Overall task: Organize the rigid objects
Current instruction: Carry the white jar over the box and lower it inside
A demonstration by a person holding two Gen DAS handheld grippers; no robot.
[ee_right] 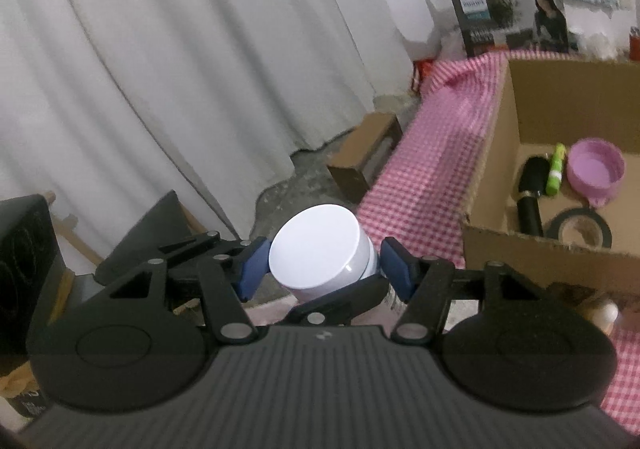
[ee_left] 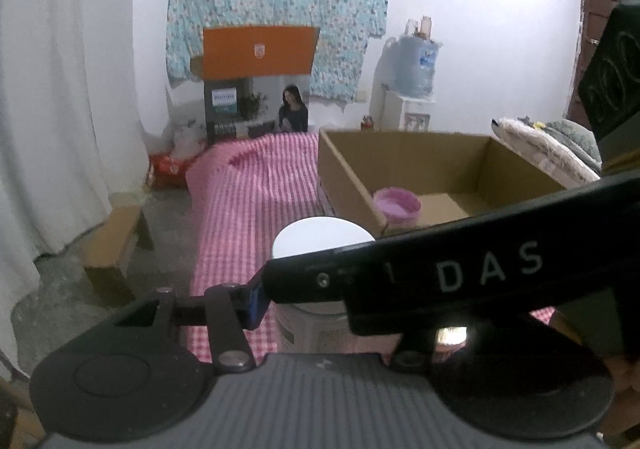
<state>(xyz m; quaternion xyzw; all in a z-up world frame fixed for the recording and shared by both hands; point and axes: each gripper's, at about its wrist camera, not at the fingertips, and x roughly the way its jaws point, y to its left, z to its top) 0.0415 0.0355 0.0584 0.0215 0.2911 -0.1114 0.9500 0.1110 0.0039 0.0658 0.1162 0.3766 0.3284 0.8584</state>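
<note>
A white jar with a flat white lid point(ee_left: 324, 237) point(ee_right: 320, 253) hangs between both grippers, beside the pink checked cloth point(ee_right: 432, 161). My left gripper point(ee_left: 320, 309) holds the jar's body; its left blue pad point(ee_left: 256, 305) presses the wall, and its right finger is hidden. The right gripper's black body point(ee_left: 480, 257) crosses that view. My right gripper point(ee_right: 324, 269) is shut on the jar at lid height, a blue pad point(ee_right: 252, 269) on each side. The open cardboard box point(ee_left: 400, 153) point(ee_right: 500, 129) holds a pink bowl point(ee_right: 596, 169), a black brush point(ee_right: 530, 193), a green tube point(ee_right: 556, 169) and a tape roll point(ee_right: 580, 229).
White curtains hang on the left. A small cardboard box point(ee_right: 364, 153) lies on the grey floor beside the cloth. An orange-topped product box point(ee_left: 256, 89) and a water jug point(ee_left: 416, 65) stand at the far wall. A small bottle point(ee_right: 600, 313) lies near the carton's front.
</note>
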